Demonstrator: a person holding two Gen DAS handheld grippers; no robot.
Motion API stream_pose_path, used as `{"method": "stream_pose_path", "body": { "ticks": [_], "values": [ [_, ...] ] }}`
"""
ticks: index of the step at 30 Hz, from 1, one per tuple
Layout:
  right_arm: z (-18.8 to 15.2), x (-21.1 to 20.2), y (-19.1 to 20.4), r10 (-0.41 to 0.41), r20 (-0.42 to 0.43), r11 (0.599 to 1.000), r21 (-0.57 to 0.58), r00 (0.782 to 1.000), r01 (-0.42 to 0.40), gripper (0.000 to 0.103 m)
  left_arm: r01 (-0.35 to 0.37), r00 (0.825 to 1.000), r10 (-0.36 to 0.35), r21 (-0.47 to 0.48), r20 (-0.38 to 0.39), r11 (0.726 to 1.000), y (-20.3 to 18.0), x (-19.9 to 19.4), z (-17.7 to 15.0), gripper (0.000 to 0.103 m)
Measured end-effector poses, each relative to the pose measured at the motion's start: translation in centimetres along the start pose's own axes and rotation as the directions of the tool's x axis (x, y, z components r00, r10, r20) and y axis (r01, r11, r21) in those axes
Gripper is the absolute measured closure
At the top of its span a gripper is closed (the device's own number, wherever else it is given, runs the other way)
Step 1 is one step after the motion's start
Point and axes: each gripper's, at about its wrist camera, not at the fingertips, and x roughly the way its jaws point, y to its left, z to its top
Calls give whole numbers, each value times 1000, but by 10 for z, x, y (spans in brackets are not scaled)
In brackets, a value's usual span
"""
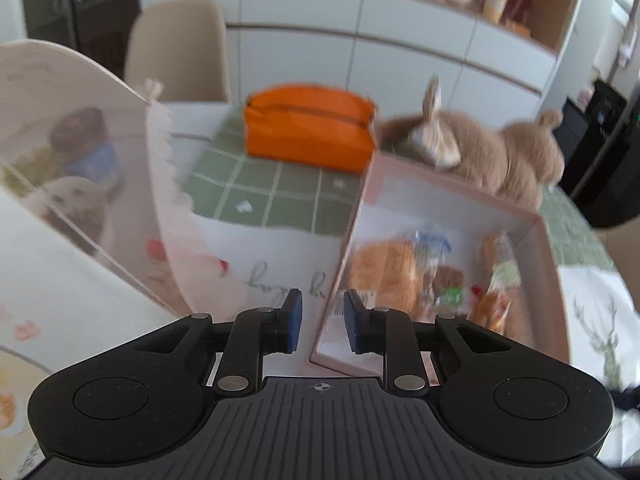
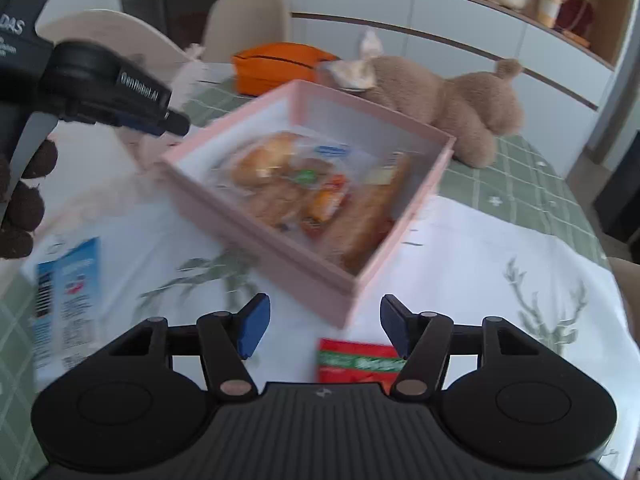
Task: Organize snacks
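Left wrist view: the left gripper (image 1: 322,322) has its fingers a little apart, holding nothing, just beside the near corner of the pink box (image 1: 554,264) of wrapped snacks (image 1: 404,276). The right gripper (image 2: 325,326) is spread wide and empty above a red packet (image 2: 354,362); a blue packet (image 2: 66,304) lies to its left.

Both hand-held grippers (image 1: 322,322) (image 2: 324,326) open, empty.

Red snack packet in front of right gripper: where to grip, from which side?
The red packet lies flat on the table just below the open right gripper. Probably come from above and pinch across its short width; it looks too flat for a side approach.
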Motion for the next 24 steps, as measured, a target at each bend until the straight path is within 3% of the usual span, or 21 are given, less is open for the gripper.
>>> {"method": "stream_pose_path", "body": {
  "ticks": [3, 6, 9, 12, 15, 21, 24],
  "values": [
    [0, 4, -19, -60, 3, 997, 39, 998, 59, 41, 9, 999, -8, 27, -46, 1000, -1, 9, -12, 77],
    [-3, 7, -44, -41, -20, 992, 115, 999, 43, 41, 42, 998, -41, 21, -52, 999, -2, 0, -27, 74],
    [-7, 11, -56, -90, -36, 989, 113, 995, 93, 41, 68, 995, -66, 16, -75, 998, -5, -11, -38, 73],
    [-14, 10, -67, 23, -66, 985, 170, 998, -11, 41, 101, 990, -101, -10, -96, 995, -5, -24, -47, 76],
    [-27, 3, -65, 156, -90, 968, 211, 984, -134, 41, 87, 994, -89, -29, -61, 996, -7, -51, -58, 76],
    [-63, -27, -26, 203, -134, 979, 40, 970, -199, 39, 150, 982, -146, 21, -122, 988, -27, -91, -95, 76],
    [-81, -46, -11, 268, -130, 962, -14, 955, -272, 36, 207, 960, -198, 22, -198, 978, -36, -90, -121, 76]
  ]
}}
